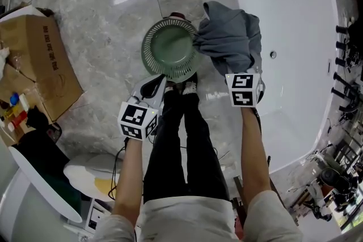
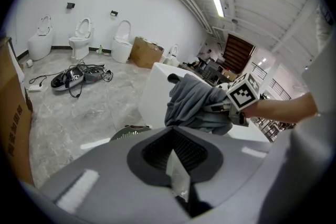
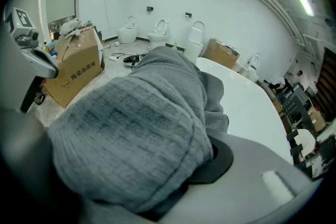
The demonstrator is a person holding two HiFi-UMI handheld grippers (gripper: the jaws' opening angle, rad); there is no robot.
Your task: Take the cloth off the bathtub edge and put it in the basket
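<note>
Right claw (image 1: 240,72): we see it gripping the bunched grey knitted cloth (image 1: 229,37) above the edge of the white bathtub (image 1: 289,14).
Left claw (image 1: 156,86): closed, empty, by the round green ribbed basket (image 1: 151,59).
Room: marble floor (image 1: 102,31) spreads leftward.

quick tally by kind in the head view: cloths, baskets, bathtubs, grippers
cloth: 1
basket: 1
bathtub: 1
grippers: 2 (left gripper, right gripper)
total: 5
</note>
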